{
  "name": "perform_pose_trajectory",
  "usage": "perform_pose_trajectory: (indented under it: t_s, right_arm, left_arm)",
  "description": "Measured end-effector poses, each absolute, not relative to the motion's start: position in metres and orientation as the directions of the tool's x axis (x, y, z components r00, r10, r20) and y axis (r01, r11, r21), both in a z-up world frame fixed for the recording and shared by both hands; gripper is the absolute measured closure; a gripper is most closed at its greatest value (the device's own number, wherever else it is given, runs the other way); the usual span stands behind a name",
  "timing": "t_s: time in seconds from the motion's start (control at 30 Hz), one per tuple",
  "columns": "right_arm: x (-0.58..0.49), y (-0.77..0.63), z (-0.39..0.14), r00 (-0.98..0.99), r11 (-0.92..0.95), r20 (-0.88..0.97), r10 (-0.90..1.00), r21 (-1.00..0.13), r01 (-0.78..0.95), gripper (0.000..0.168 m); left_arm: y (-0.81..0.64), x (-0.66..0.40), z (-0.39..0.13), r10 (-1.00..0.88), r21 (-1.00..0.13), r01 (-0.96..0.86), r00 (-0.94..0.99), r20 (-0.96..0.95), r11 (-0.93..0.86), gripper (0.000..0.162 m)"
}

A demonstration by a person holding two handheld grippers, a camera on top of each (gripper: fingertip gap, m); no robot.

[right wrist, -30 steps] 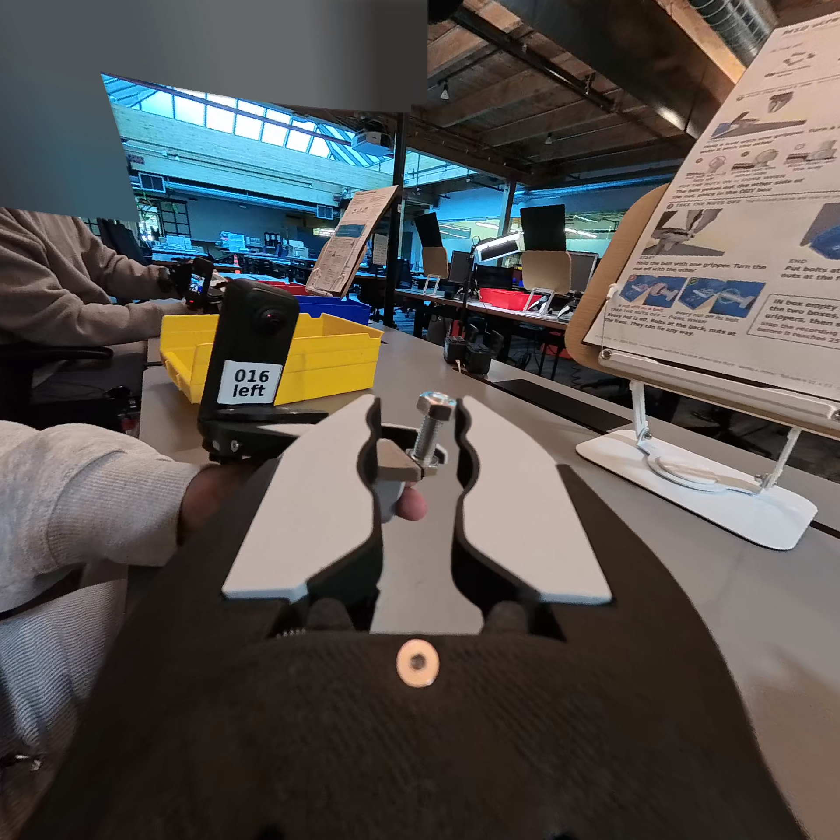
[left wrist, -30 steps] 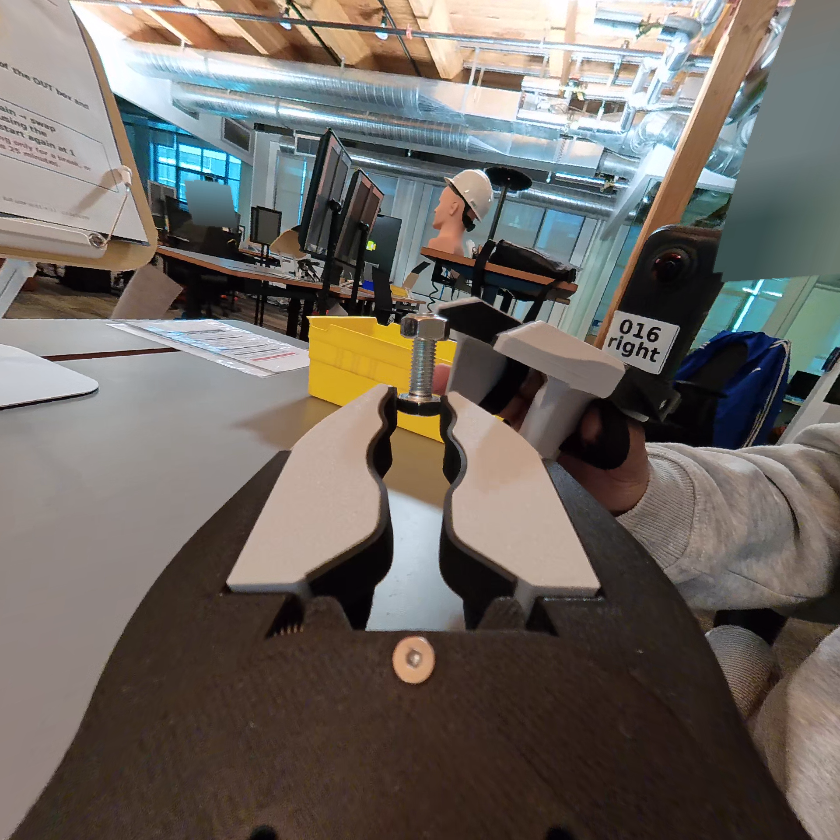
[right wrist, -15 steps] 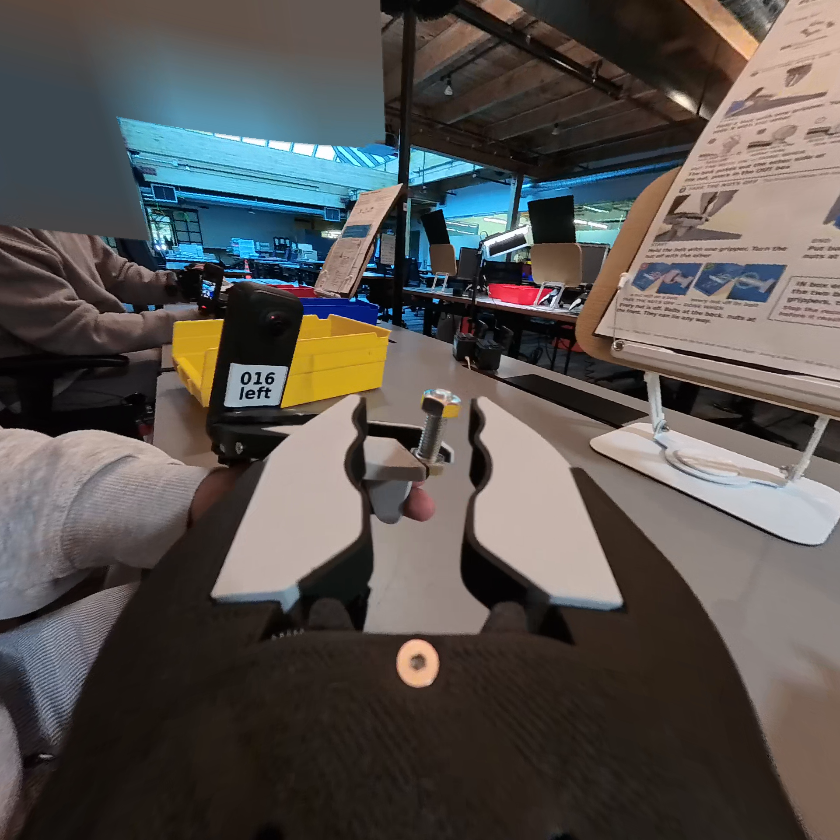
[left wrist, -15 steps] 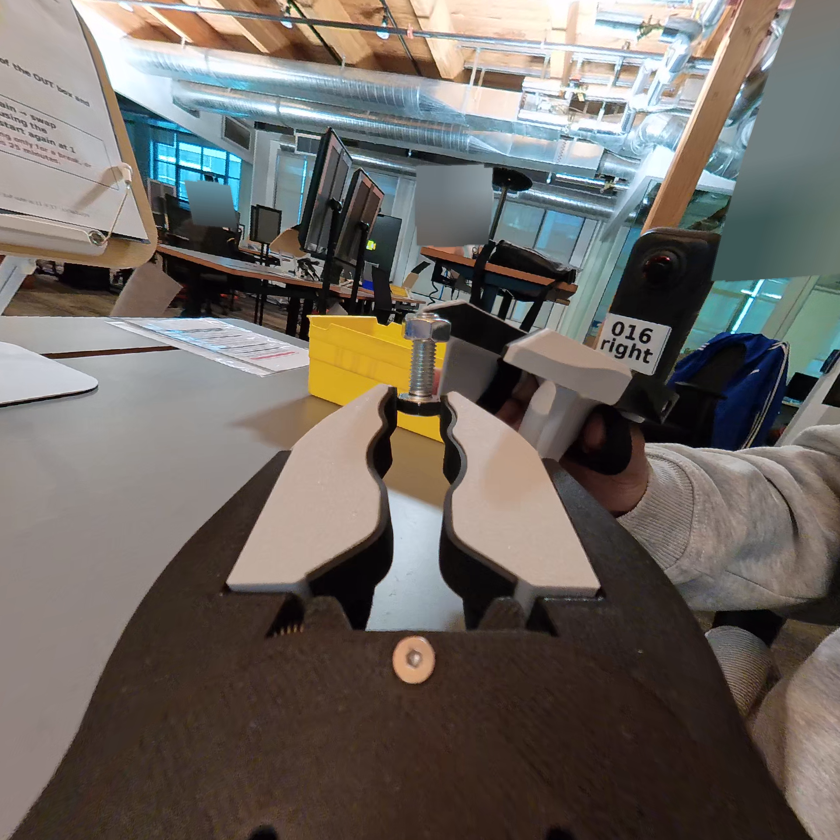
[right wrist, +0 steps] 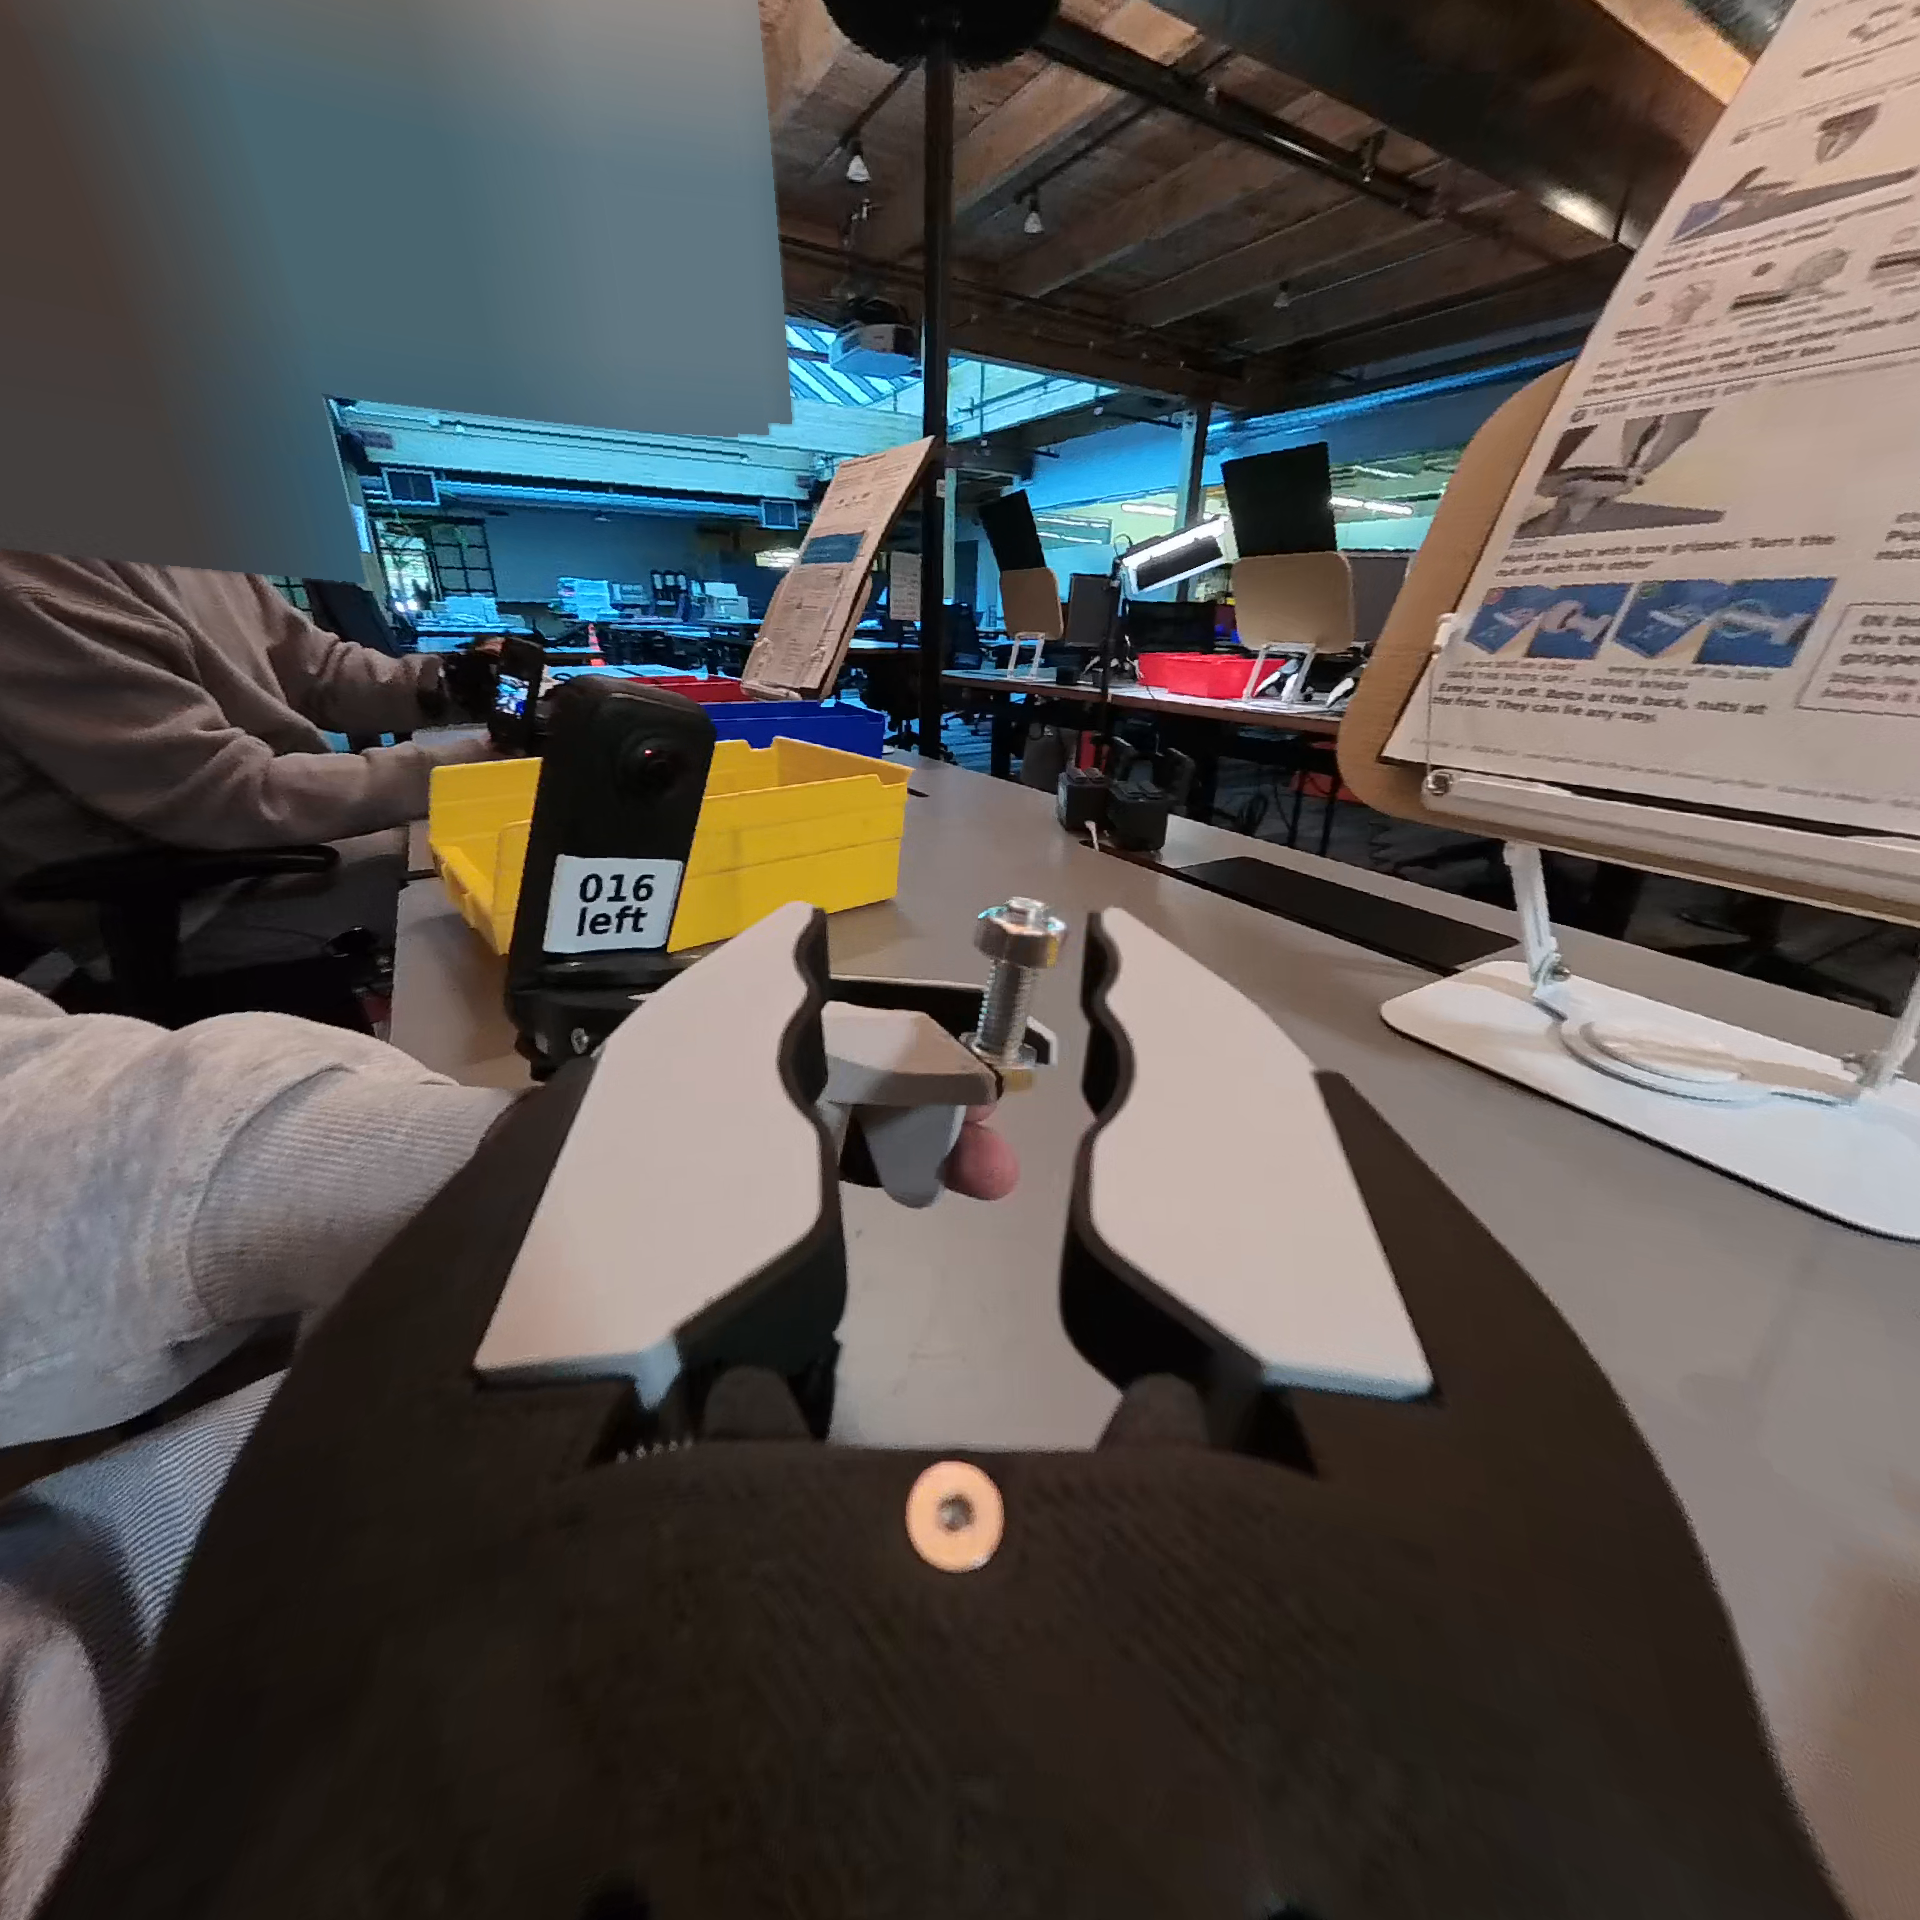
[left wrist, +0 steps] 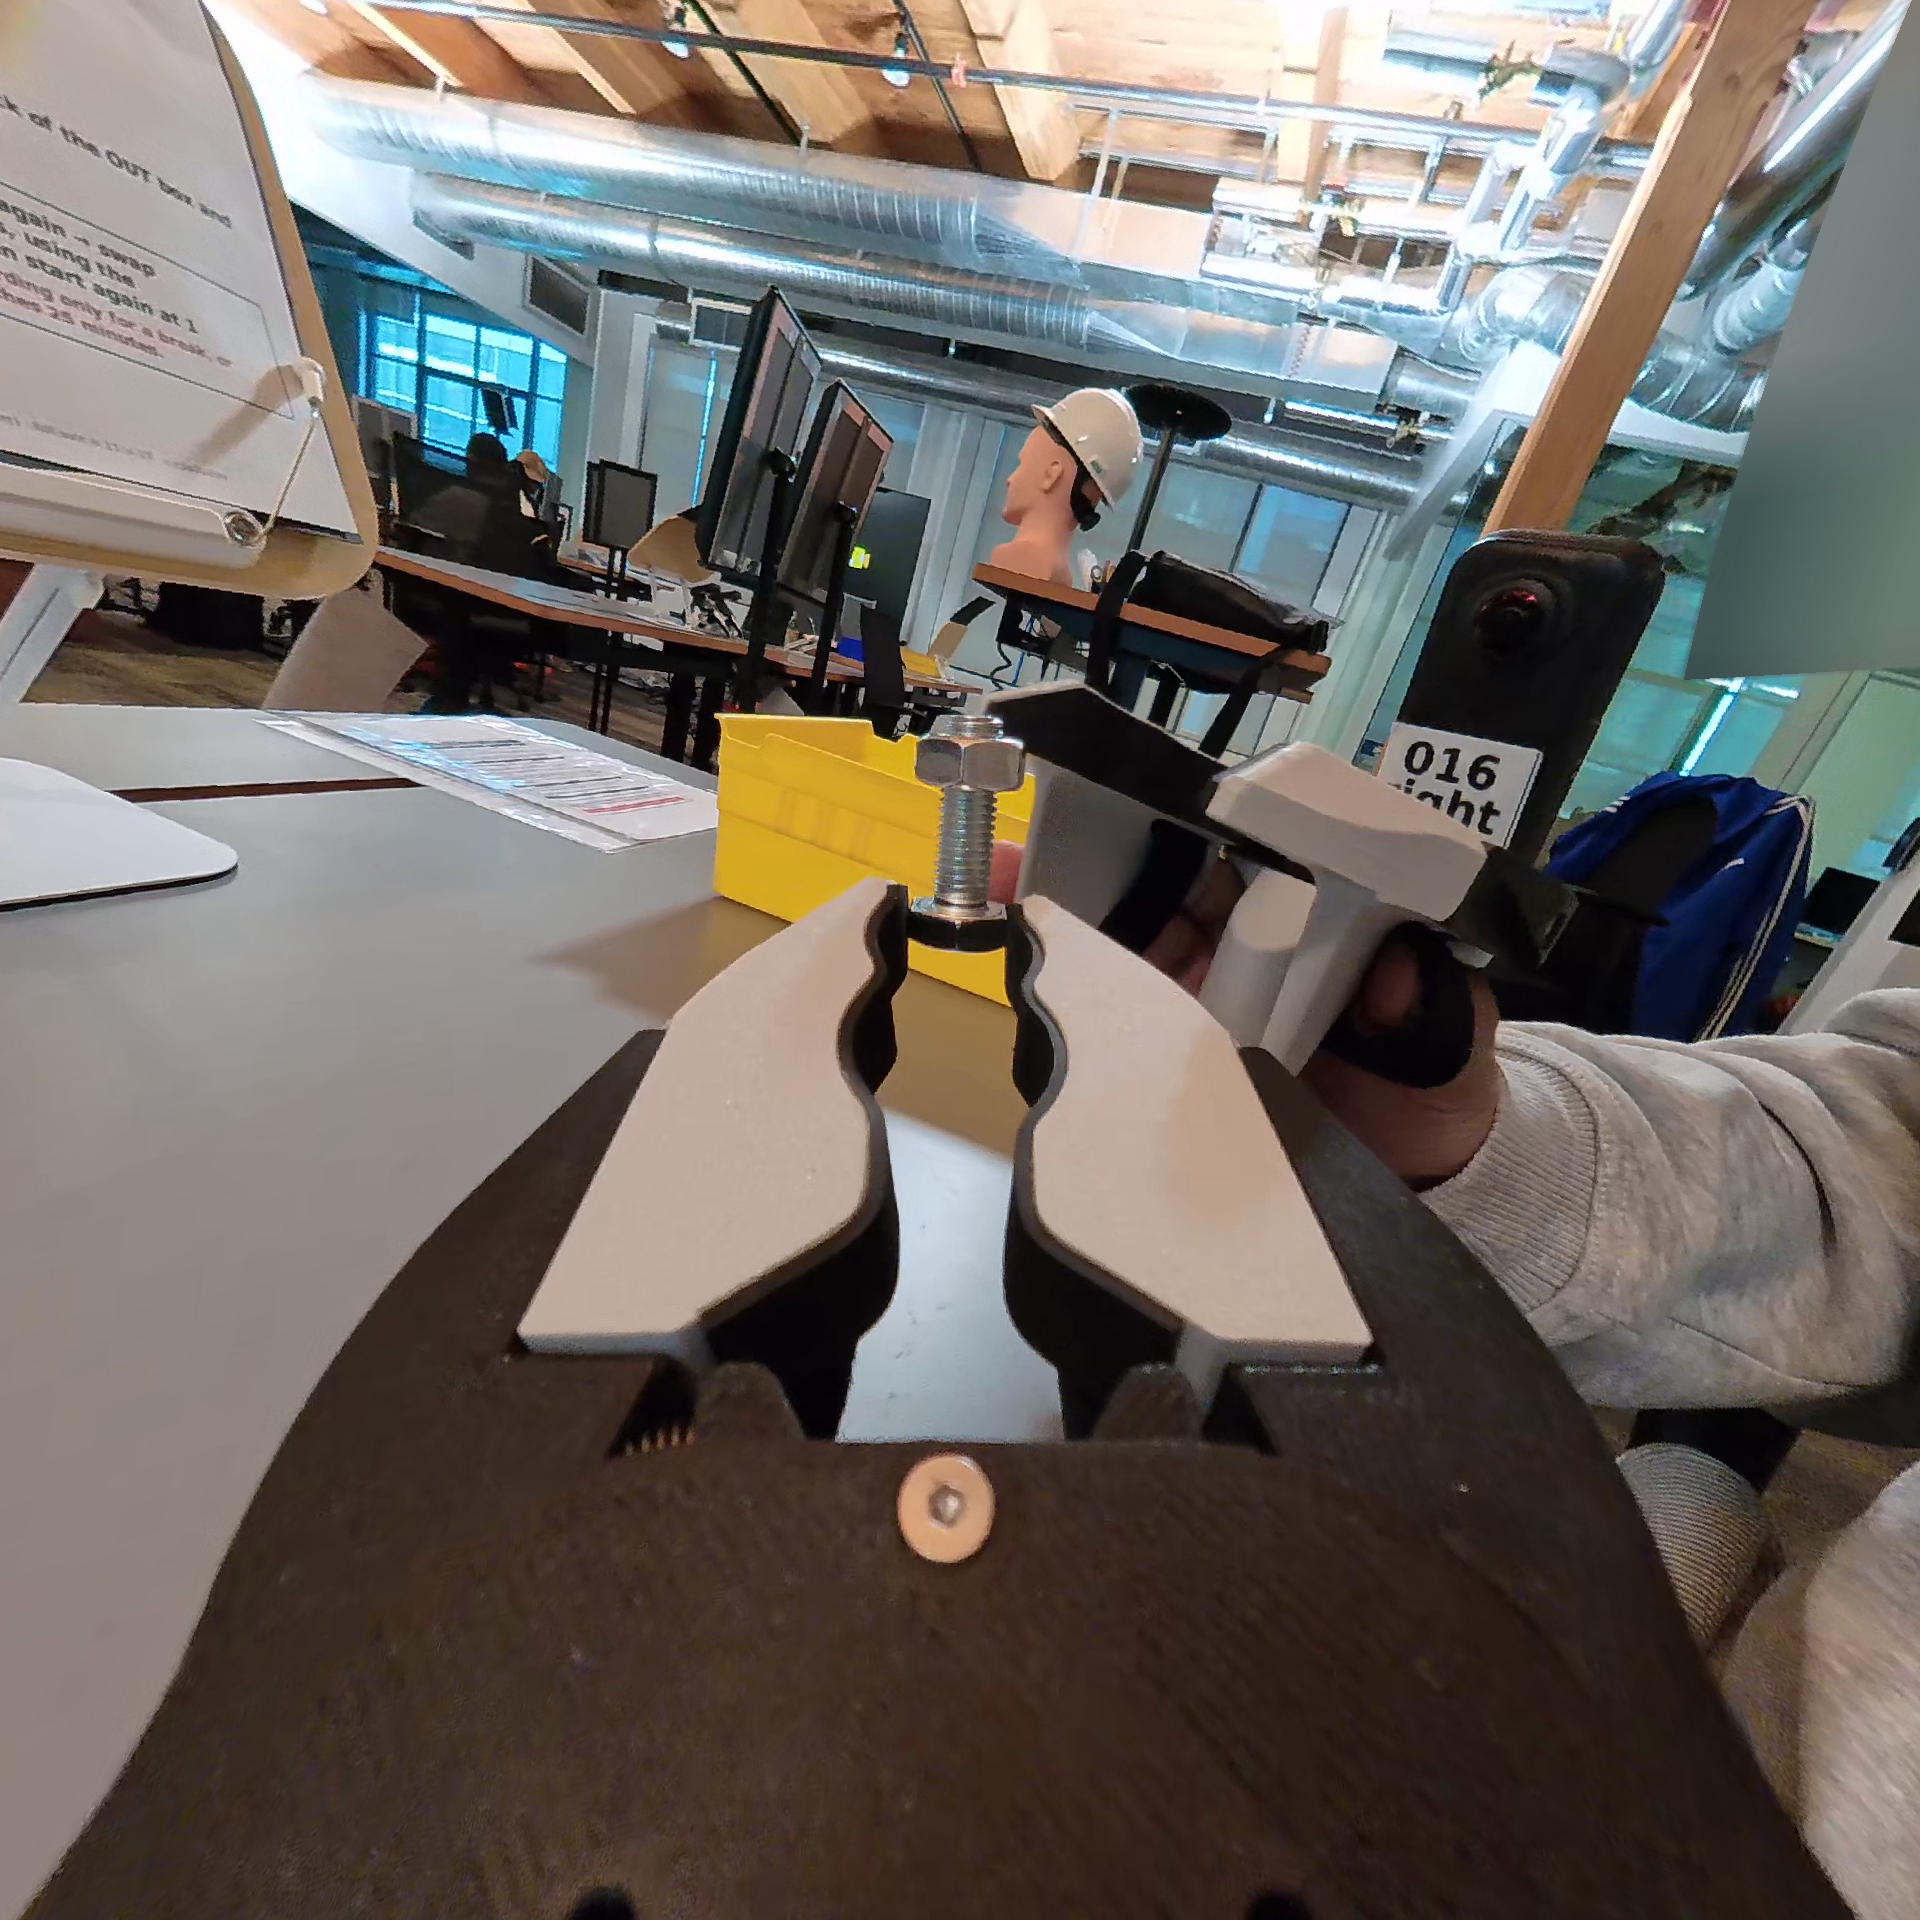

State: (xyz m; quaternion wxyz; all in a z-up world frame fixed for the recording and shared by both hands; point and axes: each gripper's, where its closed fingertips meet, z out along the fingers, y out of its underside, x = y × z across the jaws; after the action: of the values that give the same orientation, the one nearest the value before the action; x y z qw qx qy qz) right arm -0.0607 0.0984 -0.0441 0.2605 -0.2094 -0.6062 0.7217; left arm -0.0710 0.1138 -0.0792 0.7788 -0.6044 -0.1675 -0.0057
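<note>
My left gripper [left wrist: 956, 914] is shut on the lower end of a silver bolt [left wrist: 964, 852], which stands upright above the grey table [left wrist: 312, 1039]. A hex nut [left wrist: 969, 764] sits at the bolt's top end. My right gripper [right wrist: 956, 925] is open and empty, with its jaws spread on either side of the bolt [right wrist: 1006, 1003] and clear of the nut [right wrist: 1020, 925]. In the left wrist view the right gripper's fingers [left wrist: 1340, 821] hover just right of the nut. In the right wrist view a left gripper finger [right wrist: 904, 1070] shows beside the bolt.
A yellow bin [left wrist: 831, 821] stands on the table behind the bolt and also shows in the right wrist view [right wrist: 790, 821], with a blue bin [right wrist: 800, 722] beyond it. An instruction sheet on a white stand [right wrist: 1662, 1049] is at the right. A laminated sheet [left wrist: 520, 769] lies on the table. Another person sits at the far left. My two grippers' fingertips are within a few centimetres of each other.
My right gripper has opened wider and come off the nut, drawing back a little. My left gripper has kept the bolt upright in the same place.
</note>
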Motion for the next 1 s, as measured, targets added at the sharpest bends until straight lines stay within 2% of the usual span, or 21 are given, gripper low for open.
perform_pose_trajectory:
  t_s: [0.13, 0.2, 0.23, 0.27, 0.3, 0.33, 0.6, 0.77, 1.0]
  right_arm:
    - [-0.063, 0.093, -0.051, -0.785, -0.115, -0.004, 0.620, -0.990, -0.086, 0.111]
    - [-0.060, 0.090, -0.051, -0.791, -0.107, 0.008, 0.612, -0.990, -0.093, 0.112]
    - [-0.058, 0.090, -0.049, -0.798, -0.106, 0.018, 0.603, -0.989, -0.102, 0.118]
    - [-0.053, 0.090, -0.048, -0.811, -0.101, 0.031, 0.585, -0.989, -0.111, 0.137]
    - [-0.046, 0.088, -0.047, -0.838, -0.094, 0.042, 0.543, -0.989, -0.110, 0.164]
    - [-0.042, 0.088, -0.046, -0.853, -0.096, 0.040, 0.520, -0.990, -0.105, 0.168]
    - [-0.056, 0.099, -0.048, -0.795, -0.090, 0.029, 0.606, -0.990, -0.105, 0.160]
    - [-0.071, 0.105, -0.065, -0.762, -0.049, -0.016, 0.648, -0.999, -0.021, 0.158]
    - [-0.070, 0.102, -0.067, -0.788, -0.079, -0.068, 0.611, -0.997, 0.024, 0.155]
  left_arm:
    - [0.114, -0.071, -0.079, 0.193, -0.939, 0.212, 0.944, 0.269, 0.270, 0.143]
    - [0.114, -0.071, -0.079, 0.194, -0.939, 0.213, 0.943, 0.269, 0.269, 0.143]
    - [0.114, -0.071, -0.080, 0.195, -0.940, 0.212, 0.943, 0.269, 0.269, 0.143]
    - [0.113, -0.072, -0.079, 0.197, -0.938, 0.213, 0.942, 0.271, 0.274, 0.143]
    - [0.113, -0.073, -0.079, 0.198, -0.937, 0.216, 0.941, 0.274, 0.273, 0.143]
    - [0.113, -0.073, -0.080, 0.199, -0.938, 0.216, 0.941, 0.274, 0.272, 0.143]
    - [0.113, -0.072, -0.080, 0.198, -0.938, 0.215, 0.941, 0.273, 0.271, 0.143]
    - [0.113, -0.072, -0.080, 0.195, -0.937, 0.219, 0.941, 0.276, 0.272, 0.143]
    - [0.116, -0.068, -0.081, 0.179, -0.939, 0.222, 0.945, 0.273, 0.261, 0.143]
